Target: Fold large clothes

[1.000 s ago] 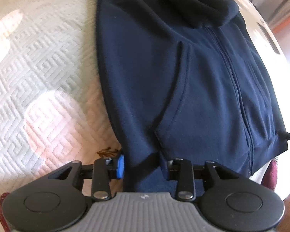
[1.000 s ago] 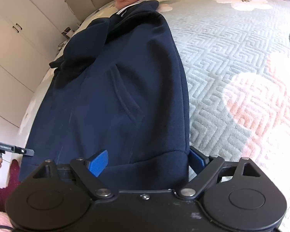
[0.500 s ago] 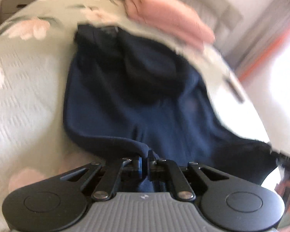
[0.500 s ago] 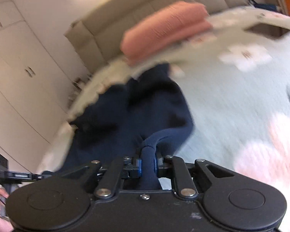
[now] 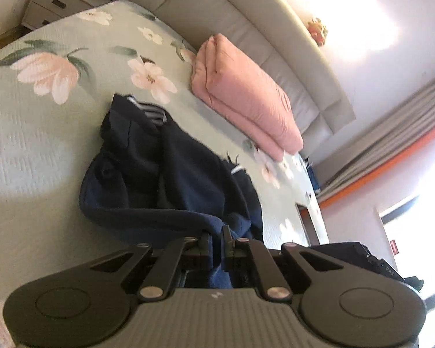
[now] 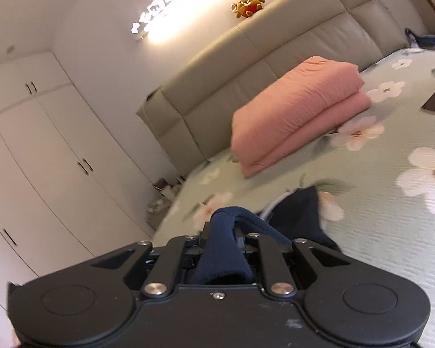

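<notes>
Because the navy hoodie [image 5: 171, 174] is thick, soft fleece, I judge it heavy and floppy, best gripped at the hem corners where the doubled edge will not slip. Both of mine pinch that hem: left gripper [image 5: 216, 242] and right gripper [image 6: 221, 239], fingers pressed onto bunched cloth. Raised above the bed [image 5: 43, 133], both point toward the headboard [image 6: 275, 58], the hoodie's body sagging onto the bedspread below.
</notes>
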A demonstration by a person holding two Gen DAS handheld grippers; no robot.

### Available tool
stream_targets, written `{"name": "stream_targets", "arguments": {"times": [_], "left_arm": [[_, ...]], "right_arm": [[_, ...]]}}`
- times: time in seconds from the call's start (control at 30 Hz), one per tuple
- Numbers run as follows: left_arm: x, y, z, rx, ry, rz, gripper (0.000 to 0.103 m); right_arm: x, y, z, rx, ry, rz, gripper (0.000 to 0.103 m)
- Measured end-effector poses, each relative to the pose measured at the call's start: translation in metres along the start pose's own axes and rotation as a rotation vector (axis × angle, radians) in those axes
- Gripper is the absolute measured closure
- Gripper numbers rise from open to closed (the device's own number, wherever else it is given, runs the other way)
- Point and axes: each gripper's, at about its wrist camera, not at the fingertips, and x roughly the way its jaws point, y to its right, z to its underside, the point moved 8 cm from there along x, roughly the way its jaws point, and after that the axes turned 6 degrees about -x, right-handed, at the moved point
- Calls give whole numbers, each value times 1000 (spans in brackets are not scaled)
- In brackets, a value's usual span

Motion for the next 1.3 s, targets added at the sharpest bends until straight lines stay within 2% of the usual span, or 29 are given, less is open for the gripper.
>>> {"name": "stream_targets", "arguments": {"times": [0.13,0.27,0.33,0.4,0.47,0.7,0.8,0.87,0.93,1.0,1.03,1.07,1.1,1.2,1.3], "left_arm": [[7,9,-29,22,80,-17,98],[26,19,-57,57,117,-44,98],[37,22,-74,62,167,-62,98],[48,24,-91,98,238,-111,98],[62,23,-108,100,272,-142,98],[134,0,-162,100,321,-279,97],[163,-18,-176,107,309,-318,97],[189,-36,-185,80,271,-355,97],[216,-55,-194,49,207,-385,92],[241,-78,-199,3,114,-430,91],[250,-86,-200,-14,72,-437,89],[257,-93,-202,-30,36,-437,87],[262,-98,-203,-40,11,-432,87],[263,-103,-212,-41,3,-420,87],[260,-104,-226,-146,-11,-360,84]], "right_arm": [[26,-1,-20,24,7,-29,88],[58,4,-42,77,41,-32,88],[76,15,-53,124,75,-12,88],[94,24,-62,166,105,19,88],[114,29,-67,180,119,43,88],[194,54,-87,163,119,178,88],[234,77,-87,186,80,253,88],[272,97,-80,205,-21,307,84],[305,120,-68,269,-132,341,71],[334,145,-53,369,-222,369,48],[343,152,-48,408,-245,360,42],[351,159,-44,441,-257,340,28],[356,164,-42,465,-260,326,23],[357,170,-50,460,-243,309,23],[347,170,-67,403,-221,306,22]]}}
